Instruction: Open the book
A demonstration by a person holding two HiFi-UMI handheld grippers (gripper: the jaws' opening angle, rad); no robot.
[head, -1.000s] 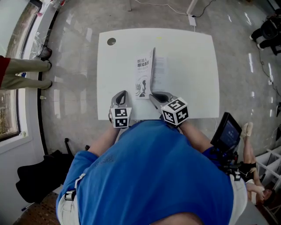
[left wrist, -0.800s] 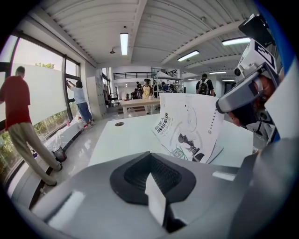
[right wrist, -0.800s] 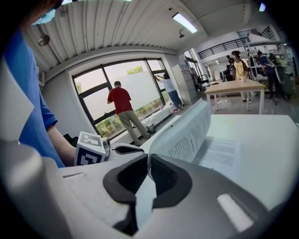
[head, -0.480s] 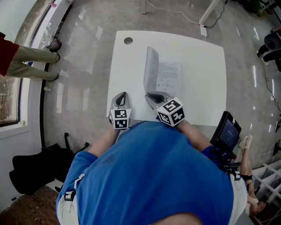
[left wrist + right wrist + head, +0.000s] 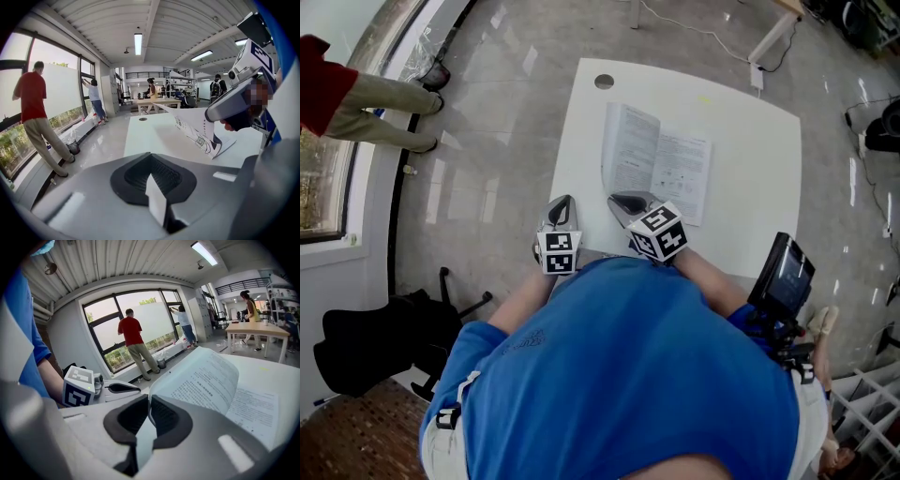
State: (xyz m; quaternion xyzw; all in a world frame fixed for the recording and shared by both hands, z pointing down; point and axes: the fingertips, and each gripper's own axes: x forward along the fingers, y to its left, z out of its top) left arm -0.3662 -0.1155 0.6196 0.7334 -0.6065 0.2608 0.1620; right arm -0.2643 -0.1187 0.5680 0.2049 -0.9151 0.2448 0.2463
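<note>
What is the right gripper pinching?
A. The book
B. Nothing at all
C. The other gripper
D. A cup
A: in the right gripper view, the right gripper has its jaws closed on the edge of the lifted left part of the book, which lies open on the white table.

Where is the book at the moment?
In the head view the book lies open on the white table, its raised left half pinched by the right tongs.
</note>
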